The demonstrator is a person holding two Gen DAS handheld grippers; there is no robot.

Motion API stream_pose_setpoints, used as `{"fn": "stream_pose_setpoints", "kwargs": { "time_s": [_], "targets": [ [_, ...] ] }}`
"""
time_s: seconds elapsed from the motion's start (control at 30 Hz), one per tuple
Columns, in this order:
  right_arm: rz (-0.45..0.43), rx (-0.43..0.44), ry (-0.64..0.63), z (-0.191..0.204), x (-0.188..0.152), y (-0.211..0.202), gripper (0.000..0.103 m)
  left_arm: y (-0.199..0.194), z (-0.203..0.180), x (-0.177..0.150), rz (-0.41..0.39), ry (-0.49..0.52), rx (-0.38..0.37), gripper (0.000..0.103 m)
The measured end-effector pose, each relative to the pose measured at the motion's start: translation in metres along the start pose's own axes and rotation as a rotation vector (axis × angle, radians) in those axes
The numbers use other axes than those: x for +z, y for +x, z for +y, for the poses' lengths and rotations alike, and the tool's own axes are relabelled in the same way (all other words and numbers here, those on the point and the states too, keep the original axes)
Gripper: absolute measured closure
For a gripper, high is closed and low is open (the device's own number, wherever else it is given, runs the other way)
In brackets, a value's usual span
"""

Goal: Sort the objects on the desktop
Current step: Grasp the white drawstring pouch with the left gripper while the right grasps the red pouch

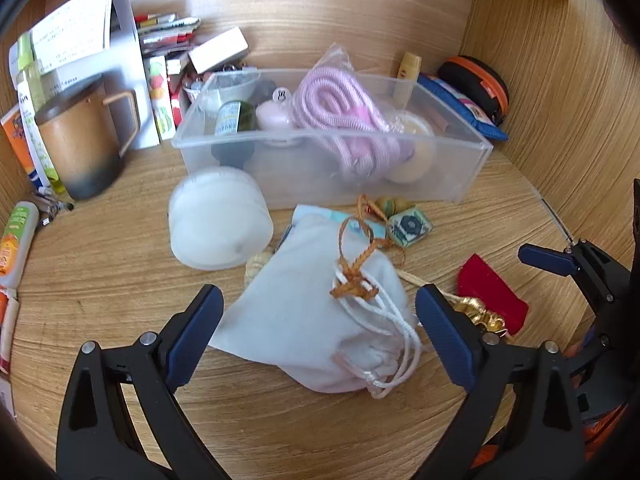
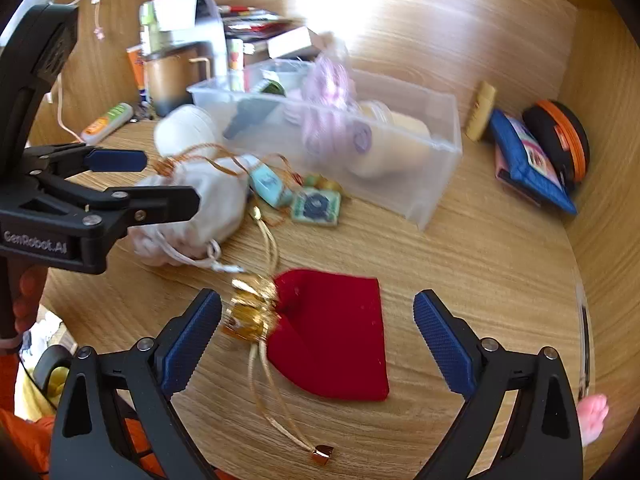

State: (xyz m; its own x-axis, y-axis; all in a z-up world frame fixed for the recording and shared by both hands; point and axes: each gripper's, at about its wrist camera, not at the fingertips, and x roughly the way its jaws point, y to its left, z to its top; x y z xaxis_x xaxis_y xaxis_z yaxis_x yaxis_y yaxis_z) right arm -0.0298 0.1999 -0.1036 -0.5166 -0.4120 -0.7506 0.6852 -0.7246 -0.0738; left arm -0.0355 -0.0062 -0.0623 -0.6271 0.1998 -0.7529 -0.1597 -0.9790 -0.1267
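My left gripper (image 1: 320, 324) is open, its fingers on either side of a white drawstring pouch (image 1: 304, 312) that lies on the wooden desk; it also shows in the right wrist view (image 2: 192, 200). My right gripper (image 2: 318, 328) is open around a red velvet pouch (image 2: 336, 336) with a gold cord, flat on the desk. A clear plastic bin (image 1: 320, 168) behind holds a pink cord, a green bottle and round items. A white round jar (image 1: 218, 220) lies beside the bin. Small charm blocks (image 1: 408, 226) on an orange cord lie between pouch and bin.
A brown mug (image 1: 80, 136), boxes and papers stand at the back left. A blue wallet (image 2: 528, 160) and a black-orange case (image 2: 560, 140) lean in the back right corner. Wooden walls close the back and right. A tube (image 1: 16, 240) lies at the left.
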Motion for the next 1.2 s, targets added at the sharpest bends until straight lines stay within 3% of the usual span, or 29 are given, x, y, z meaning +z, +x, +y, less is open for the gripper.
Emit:
{"fn": "stream_pose_setpoints", "kwargs": {
  "time_s": [0.3,0.5,0.73,0.83,1.1,1.2],
  "targets": [
    [0.018,0.019,0.035,-0.012,-0.005,0.012,0.007,0.005,0.005,-0.007,0.013,-0.031,-0.049,0.003],
    [0.022,0.041,0.056,-0.018,-0.008,0.017,0.007,0.015,-0.007,-0.007,0.035,0.027,-0.009,0.002],
    [-0.003,0.082,0.097,-0.029,-0.007,0.016,0.008,0.027,-0.009,-0.005,0.065,0.028,0.010,0.001],
    [-0.015,0.091,0.107,-0.032,-0.006,0.015,0.017,0.032,-0.007,-0.003,0.087,0.018,0.015,0.001],
    [-0.044,0.102,0.099,-0.033,-0.009,0.012,0.028,0.035,-0.012,-0.004,0.082,0.036,0.051,0.001],
    [-0.053,0.114,0.108,-0.036,-0.010,0.010,0.034,0.033,-0.013,-0.004,0.063,0.046,0.047,0.012]
  ]
}}
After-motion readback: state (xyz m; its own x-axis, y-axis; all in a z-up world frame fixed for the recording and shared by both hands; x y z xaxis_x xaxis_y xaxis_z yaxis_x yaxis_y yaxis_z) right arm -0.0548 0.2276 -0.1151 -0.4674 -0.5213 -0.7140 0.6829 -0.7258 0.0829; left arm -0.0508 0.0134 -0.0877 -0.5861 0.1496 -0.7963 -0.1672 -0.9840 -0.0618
